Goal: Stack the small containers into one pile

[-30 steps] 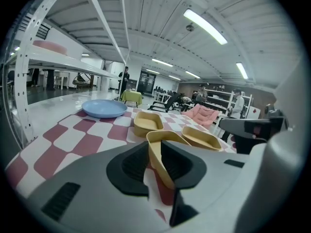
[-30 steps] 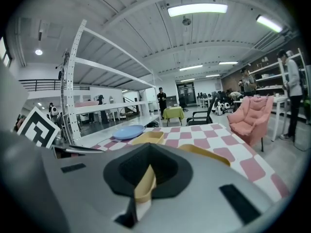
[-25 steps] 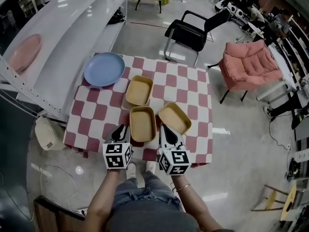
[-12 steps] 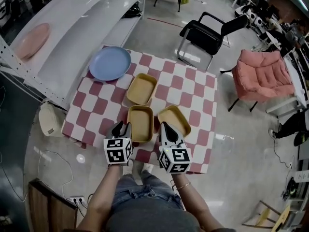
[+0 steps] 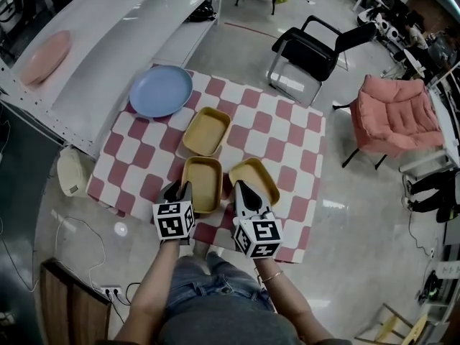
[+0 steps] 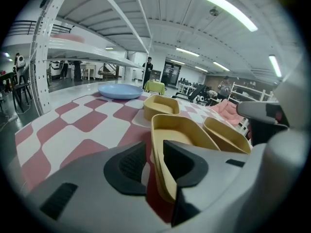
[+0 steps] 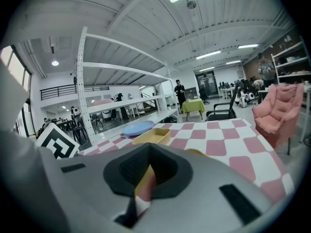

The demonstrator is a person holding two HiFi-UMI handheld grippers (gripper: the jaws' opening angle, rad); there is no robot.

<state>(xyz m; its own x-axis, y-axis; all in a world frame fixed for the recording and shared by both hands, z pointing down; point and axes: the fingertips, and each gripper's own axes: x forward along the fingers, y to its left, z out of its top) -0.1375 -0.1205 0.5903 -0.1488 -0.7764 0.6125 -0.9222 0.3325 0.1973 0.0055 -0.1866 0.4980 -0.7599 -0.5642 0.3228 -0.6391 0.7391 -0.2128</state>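
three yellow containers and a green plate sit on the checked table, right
Not quite. The plate is blue, not green, as the head view shows. The rest holds: three yellow containers and the plate sit on the checked table.

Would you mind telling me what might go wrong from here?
The jaws of the left gripper, just now closing, straddle only the near wall of the middle container, so a lift may tip or drop it. The right container lies close beside it and could get knocked.
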